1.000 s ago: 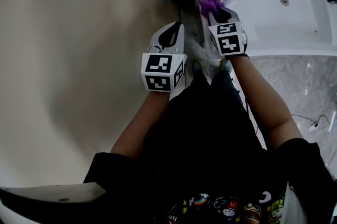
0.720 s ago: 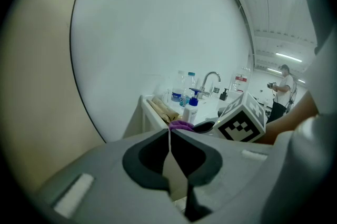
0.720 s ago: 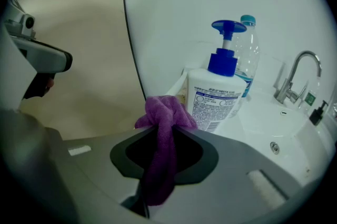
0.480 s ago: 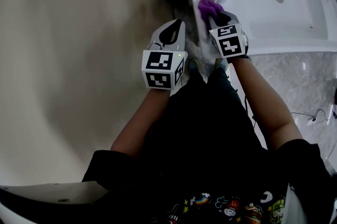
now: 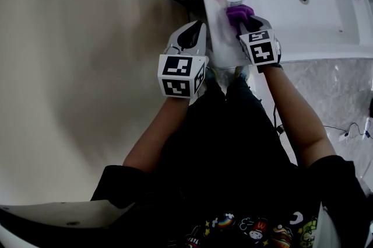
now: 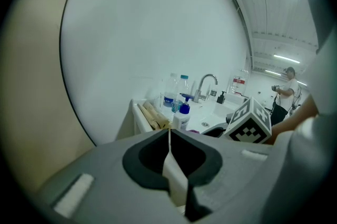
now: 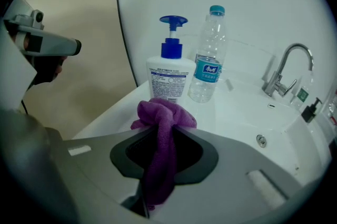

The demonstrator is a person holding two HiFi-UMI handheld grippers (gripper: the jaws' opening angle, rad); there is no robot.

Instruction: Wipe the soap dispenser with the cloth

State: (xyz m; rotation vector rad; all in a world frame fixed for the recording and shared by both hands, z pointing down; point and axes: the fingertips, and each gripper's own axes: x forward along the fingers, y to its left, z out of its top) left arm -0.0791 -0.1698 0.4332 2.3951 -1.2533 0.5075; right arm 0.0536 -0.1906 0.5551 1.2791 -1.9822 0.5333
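I am standing at the white counter [image 7: 234, 112], where the soap dispenser [image 7: 169, 78] is waiting unwiped just ahead. My right gripper [image 7: 156, 136] is pinching the purple cloth [image 7: 166, 115], and my left gripper [image 6: 169, 138] is hanging closed and empty. Next, I judge, comes pressing the cloth onto the dispenser's body.

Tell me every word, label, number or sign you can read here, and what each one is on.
Nothing can be read clearly.
Soap dispenser label: lines of print, too small to read.
Water bottle blue label: white characters, too blurred to read.
Red-and-white sign beyond the faucet: too small to read.
Marker cubes: black-and-white square patterns, not words.
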